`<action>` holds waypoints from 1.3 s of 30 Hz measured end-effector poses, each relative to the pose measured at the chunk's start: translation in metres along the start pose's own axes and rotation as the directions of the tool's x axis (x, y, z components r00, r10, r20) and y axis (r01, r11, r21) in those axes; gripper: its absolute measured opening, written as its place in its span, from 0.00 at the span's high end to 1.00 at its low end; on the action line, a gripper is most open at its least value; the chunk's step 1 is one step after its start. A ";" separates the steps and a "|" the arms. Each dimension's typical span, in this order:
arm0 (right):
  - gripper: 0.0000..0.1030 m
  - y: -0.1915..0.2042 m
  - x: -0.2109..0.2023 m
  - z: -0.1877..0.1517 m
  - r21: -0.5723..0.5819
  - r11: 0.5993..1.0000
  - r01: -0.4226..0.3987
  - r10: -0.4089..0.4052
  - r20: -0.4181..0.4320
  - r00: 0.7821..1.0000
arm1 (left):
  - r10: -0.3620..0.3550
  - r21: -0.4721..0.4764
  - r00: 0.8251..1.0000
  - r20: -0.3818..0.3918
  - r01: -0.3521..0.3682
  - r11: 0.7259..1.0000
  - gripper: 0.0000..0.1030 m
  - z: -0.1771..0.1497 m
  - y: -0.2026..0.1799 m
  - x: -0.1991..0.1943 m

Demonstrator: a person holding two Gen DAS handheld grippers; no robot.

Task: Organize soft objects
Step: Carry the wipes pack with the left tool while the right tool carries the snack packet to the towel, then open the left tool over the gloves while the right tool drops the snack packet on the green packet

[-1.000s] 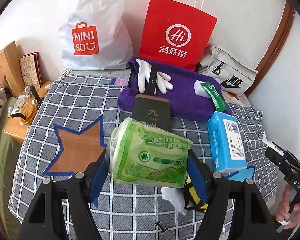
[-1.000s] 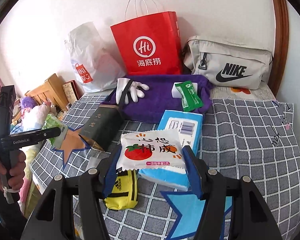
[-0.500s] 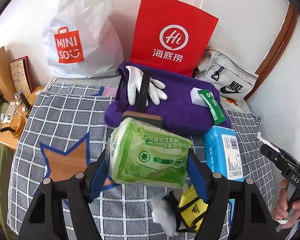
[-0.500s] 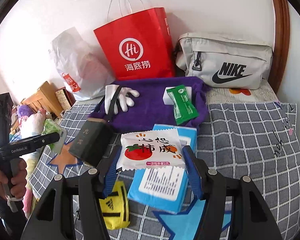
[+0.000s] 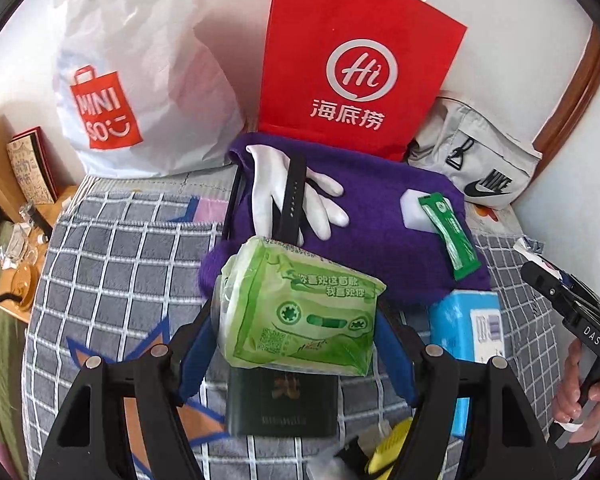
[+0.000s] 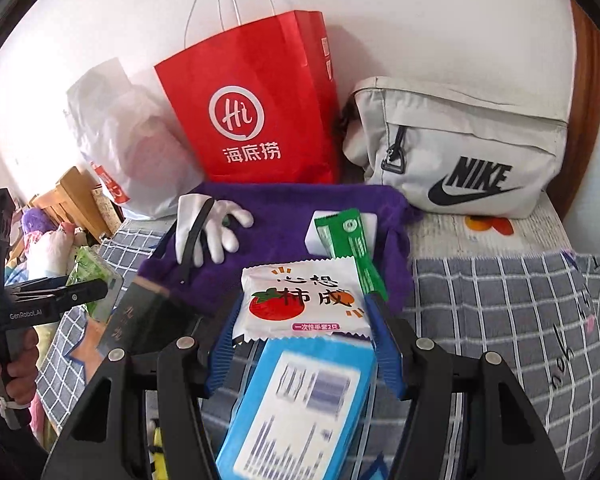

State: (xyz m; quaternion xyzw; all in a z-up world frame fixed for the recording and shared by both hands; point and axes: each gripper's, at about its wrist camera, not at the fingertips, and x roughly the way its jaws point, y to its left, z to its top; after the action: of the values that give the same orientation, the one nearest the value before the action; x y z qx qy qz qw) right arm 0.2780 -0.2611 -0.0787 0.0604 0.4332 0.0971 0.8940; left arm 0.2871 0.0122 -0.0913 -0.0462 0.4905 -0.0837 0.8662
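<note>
Left gripper [image 5: 296, 344] pinched the green pack [image 5: 300, 308]; right gripper [image 6: 300, 332] pinched the white sachet [image 6: 300, 300]. Both hung near the purple towel [image 5: 380, 232] at twelve o'clock. Best: lower onto bare towel, then release.

glove [image 5: 284, 192] on towel [image 5: 372, 216], bags [image 5: 352, 64] behind

Two wrist fisheye views look steeply down, close over a bed [image 5: 112, 264], facing the wall. Both share the purple towel [image 5: 380, 216] [image 6: 284, 216] and red bag [image 5: 356, 60] [image 6: 256, 104].
</note>
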 end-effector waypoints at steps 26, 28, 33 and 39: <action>0.42 -0.031 0.127 0.031 -0.093 0.994 0.059 -0.071 -0.139 0.988 | -0.004 0.009 0.992 -0.122 0.005 1.000 0.30 0.072 -0.013 0.108; 0.42 -0.032 0.129 0.031 -0.094 0.994 0.060 -0.073 -0.141 0.987 | 0.002 0.012 0.991 -0.137 0.000 1.000 0.30 0.072 -0.012 0.114; 0.38 -0.034 0.135 0.033 -0.087 0.994 0.064 -0.077 -0.153 0.985 | 0.004 -0.002 0.985 -0.173 -0.004 1.000 0.30 0.070 -0.010 0.127; 0.27 -0.035 0.141 0.031 -0.076 0.996 0.056 -0.068 -0.166 0.984 | -0.027 -0.046 0.983 -0.180 0.019 0.999 0.18 0.071 -0.004 0.131</action>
State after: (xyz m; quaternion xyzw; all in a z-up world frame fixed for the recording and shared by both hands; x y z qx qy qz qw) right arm 0.3921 -0.2646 -0.1737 0.0069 0.5052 0.0894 0.8583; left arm 0.4133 -0.0172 -0.1647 -0.0632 0.5680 -0.0867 0.8160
